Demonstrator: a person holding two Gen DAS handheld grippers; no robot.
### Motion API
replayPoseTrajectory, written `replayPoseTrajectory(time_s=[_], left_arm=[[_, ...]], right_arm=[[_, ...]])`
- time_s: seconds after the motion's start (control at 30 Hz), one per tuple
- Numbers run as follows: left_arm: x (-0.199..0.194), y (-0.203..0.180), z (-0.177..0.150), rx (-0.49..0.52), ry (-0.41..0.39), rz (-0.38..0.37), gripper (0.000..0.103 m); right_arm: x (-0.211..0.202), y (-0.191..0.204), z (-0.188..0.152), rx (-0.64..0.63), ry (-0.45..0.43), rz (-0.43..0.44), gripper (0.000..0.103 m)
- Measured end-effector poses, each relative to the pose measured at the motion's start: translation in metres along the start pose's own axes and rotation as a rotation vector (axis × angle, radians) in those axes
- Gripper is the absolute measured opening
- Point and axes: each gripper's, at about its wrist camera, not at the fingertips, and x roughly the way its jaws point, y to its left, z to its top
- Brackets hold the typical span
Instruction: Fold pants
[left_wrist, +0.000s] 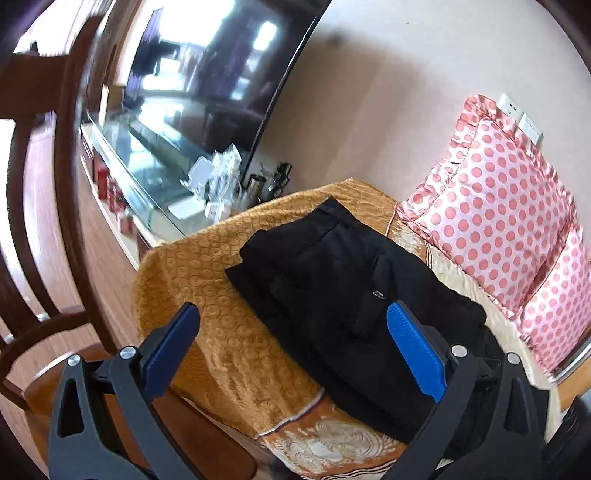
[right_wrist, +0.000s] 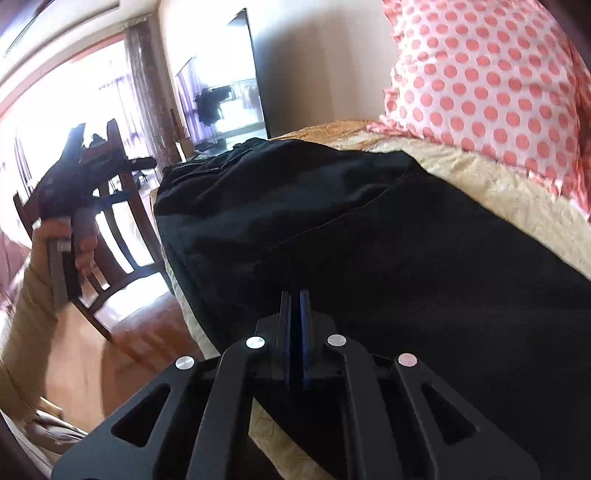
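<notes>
The black pants (left_wrist: 332, 280) lie folded in a thick bundle on a bed, on top of an orange-gold blanket (left_wrist: 207, 280) with a pattern of circles. In the right wrist view the pants (right_wrist: 332, 221) fill most of the picture, and one can see layers of cloth lying one over another, with a seam running across.

The right hand-held gripper (right_wrist: 294, 306) has its two blue pads pressed together, low against the black cloth. Whether a fold of the pants is pinched between them I cannot tell — the pads and the cloth are both dark at that place.

The left hand-held gripper (left_wrist: 295, 325) stands with its fingers wide apart and nothing between them; its blue pads (left_wrist: 413, 354) are over the near edge of the bundle and the blanket, not touching either as far as one can see. In the right wrist view this same gripper (right_wrist: 99, 184) is off to the left of the pants, blurred, held by the person's left hand (right_wrist: 74, 243) with a light sleeve below it.

Beside the pants, toward the wall, leans a pink pillow (left_wrist: 509, 221) with coral dots and a frill. Beyond the end of the bed there is a large dark television (left_wrist: 207, 74) over a glass-topped cabinet (left_wrist: 140, 162), and a wooden chair (right_wrist: 118, 229) stands on the wooden floor — close to the bed's side.
</notes>
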Motion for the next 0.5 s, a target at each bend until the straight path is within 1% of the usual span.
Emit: replayPoseTrajectory(time_s=[0.03,0.07,0.1,0.13,0.17,0.3,0.43,0.5], left_arm=[[0.005,0.003,0.004,-0.015,0.016,-0.015,0.101],[0.008,0.004,0.005,-0.025,0.024,-0.019,0.101],[0.012,0.006,0.008,-0.036,0.034,-0.023,0.101],[0.015,0.007,0.011,-0.049,0.044,-0.038,0.101],[0.018,0.008,0.013,-0.06,0.053,-0.055,0.101],[0.031,0.011,0.02,-0.113,0.098,-0.114,0.101],[0.047,0.019,0.025,-0.193,0.155,-0.15,0.1],[0.048,0.021,0.027,-0.221,0.159,-0.156,0.1]], right_arm=[[0.0,0.001,0.0,0.0,0.005,0.006,0.011],[0.0,0.001,0.001,0.008,0.008,0.02,0.019],[0.0,0.0,0.002,0.02,0.01,0.04,0.024],[0.0,0.0,0.002,0.034,0.011,0.06,0.032],[0.0,0.0,0.002,0.041,0.01,0.066,0.035],[-0.001,0.0,0.001,0.053,0.004,0.078,0.038],[-0.003,-0.001,0.001,0.065,0.001,0.089,0.041],[-0.003,-0.001,0.001,0.063,0.0,0.088,0.043]])
